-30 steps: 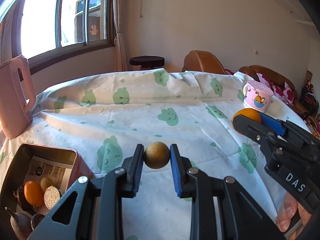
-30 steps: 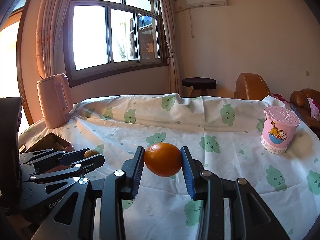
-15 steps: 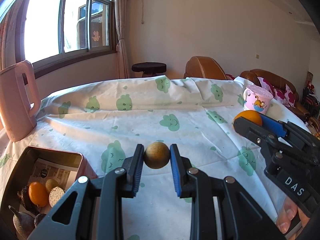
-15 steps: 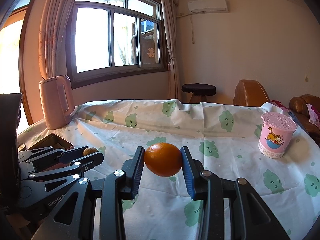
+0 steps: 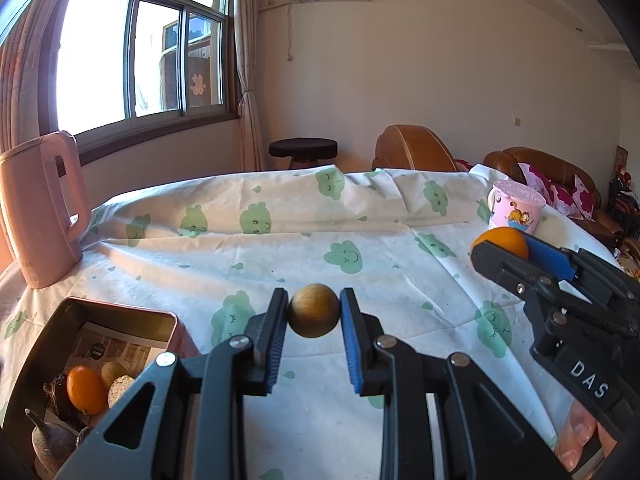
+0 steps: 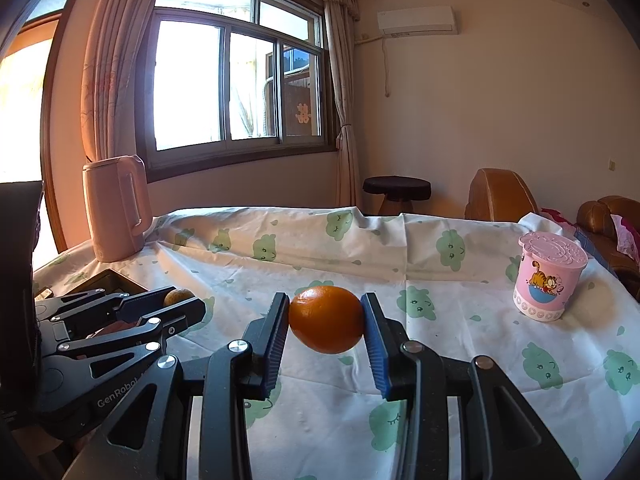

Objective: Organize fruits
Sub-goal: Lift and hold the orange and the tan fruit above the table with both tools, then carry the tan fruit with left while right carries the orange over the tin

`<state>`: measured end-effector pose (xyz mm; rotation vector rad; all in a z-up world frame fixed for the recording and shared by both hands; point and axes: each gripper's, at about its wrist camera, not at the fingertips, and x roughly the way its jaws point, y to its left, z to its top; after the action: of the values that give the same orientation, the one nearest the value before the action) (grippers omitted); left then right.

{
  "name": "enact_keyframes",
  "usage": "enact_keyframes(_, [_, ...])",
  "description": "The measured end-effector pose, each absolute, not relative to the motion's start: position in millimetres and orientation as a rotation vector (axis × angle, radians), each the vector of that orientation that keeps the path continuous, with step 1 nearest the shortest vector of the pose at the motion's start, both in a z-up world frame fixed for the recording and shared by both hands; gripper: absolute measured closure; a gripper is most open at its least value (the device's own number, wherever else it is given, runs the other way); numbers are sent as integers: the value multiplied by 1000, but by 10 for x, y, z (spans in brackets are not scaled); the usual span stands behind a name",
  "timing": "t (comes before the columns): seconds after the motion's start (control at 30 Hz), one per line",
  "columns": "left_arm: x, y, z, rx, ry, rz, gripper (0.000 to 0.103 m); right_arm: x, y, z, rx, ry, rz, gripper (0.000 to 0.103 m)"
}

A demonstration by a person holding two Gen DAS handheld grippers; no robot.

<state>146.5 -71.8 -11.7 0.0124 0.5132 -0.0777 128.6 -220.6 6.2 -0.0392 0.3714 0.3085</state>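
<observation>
You held both fruits clear above the worktop point(image 5: 280, 248), which was draped in a white cloth printed with green clouds, and a broad bare stretch of that cloth lay open beyond the red tin point(image 5: 168, 320) out to the far edge, where the cloth rucked up in folds. Your left gripper point(image 5: 314, 312) had its jaws clenched on a small round brown fruit point(image 5: 314, 310), dull and rough-skinned, hanging just past the tin's far corner. The tin sat at the near left and already held a small orange point(image 5: 84, 394), a pale round fruit and some dark pieces on a sheet of printed paper. Behind the tin, at the worktop's left edge, stood a pink kettle point(image 5: 40, 216). Your right gripper point(image 6: 326, 320) was grasping an orange point(image 6: 326, 318), smooth and bright, lifted off the cloth well to the right of the tin. Farther right still, near the edge, a pink lidded cup point(image 6: 548, 276) with a cartoon cat stood upright.
</observation>
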Motion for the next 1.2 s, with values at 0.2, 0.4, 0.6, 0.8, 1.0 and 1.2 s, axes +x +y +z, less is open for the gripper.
enact_keyframes(0.2, [1421,-711,-98,14,486,-64,75,1241,-2206,76,-42,353,306,64])
enact_keyframes(0.4, [1360,-728,-67,29,449,-49,75,1203,-2198,80,-49,339,304,64])
enact_keyframes(0.6, [1310,-710,-49,28,429,-46,75,1172,-2201,86,-51,330,303,64])
enact_keyframes(0.8, [1244,-711,-41,38,418,-55,75,1132,-2189,91,-56,325,299,64])
enact_keyframes(1.0, [1144,-640,-29,29,414,-63,75,1070,-2156,90,-55,327,308,64])
enact_keyframes(1.2, [965,-524,-19,25,401,-63,75,963,-2042,79,-59,339,338,64])
